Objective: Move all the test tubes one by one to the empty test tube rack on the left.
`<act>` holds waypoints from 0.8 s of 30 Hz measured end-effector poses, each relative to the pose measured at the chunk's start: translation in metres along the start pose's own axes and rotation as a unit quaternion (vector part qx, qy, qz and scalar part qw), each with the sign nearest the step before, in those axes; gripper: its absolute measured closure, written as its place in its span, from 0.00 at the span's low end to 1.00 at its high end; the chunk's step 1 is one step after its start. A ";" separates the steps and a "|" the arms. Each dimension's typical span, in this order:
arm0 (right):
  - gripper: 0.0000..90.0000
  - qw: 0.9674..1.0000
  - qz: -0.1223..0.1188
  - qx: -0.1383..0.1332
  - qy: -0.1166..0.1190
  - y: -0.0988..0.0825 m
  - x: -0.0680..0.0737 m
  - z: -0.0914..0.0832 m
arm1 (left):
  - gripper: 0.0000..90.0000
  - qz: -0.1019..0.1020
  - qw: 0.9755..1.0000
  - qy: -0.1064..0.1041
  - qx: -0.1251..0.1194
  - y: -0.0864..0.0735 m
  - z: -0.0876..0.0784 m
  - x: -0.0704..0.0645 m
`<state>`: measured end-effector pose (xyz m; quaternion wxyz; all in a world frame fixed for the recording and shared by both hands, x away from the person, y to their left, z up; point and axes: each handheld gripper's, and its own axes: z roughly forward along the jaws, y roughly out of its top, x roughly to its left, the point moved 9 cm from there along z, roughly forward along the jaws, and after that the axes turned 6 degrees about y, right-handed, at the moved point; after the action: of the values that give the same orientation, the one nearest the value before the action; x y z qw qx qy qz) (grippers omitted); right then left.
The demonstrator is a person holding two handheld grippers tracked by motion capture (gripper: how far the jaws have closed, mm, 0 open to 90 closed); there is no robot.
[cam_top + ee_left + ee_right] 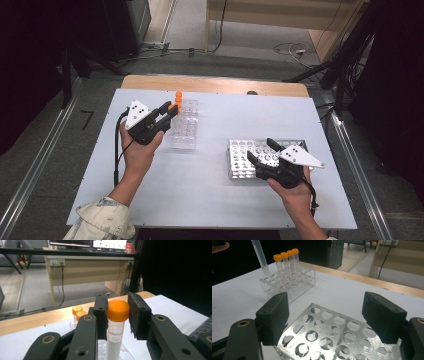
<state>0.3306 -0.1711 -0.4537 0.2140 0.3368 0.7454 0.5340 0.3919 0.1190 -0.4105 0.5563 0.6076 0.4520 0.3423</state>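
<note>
My left gripper (170,111) (117,305) is shut on a clear tube with an orange cap (118,310) (172,106), which it holds upright by the cap. The tube's tip (265,271) hangs just over the near end of a clear plastic rack (184,131) (294,286). Several more orange-capped tubes (287,262) (178,95) (78,310) stand at the rack's far end. My right gripper (260,150) (325,312) stands open with nothing between its jaws, low over a metal rack (242,160) (329,335) of round holes.
Both racks rest on a white tabletop (215,195) with a wooden strip (215,84) along its far edge. Beyond the table lie a grey floor, cables and a wooden desk (87,270). Open tabletop lies between the two racks.
</note>
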 end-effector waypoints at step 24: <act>0.23 1.000 0.011 -0.004 -0.011 -0.003 -0.010 -0.011 | 0.79 0.036 0.998 0.039 0.034 -0.031 0.028 0.008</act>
<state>0.3292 -0.1859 -0.4531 0.2177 0.3498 0.7373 0.5354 0.4152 0.1154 -0.4458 0.5048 0.6282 0.4621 0.3701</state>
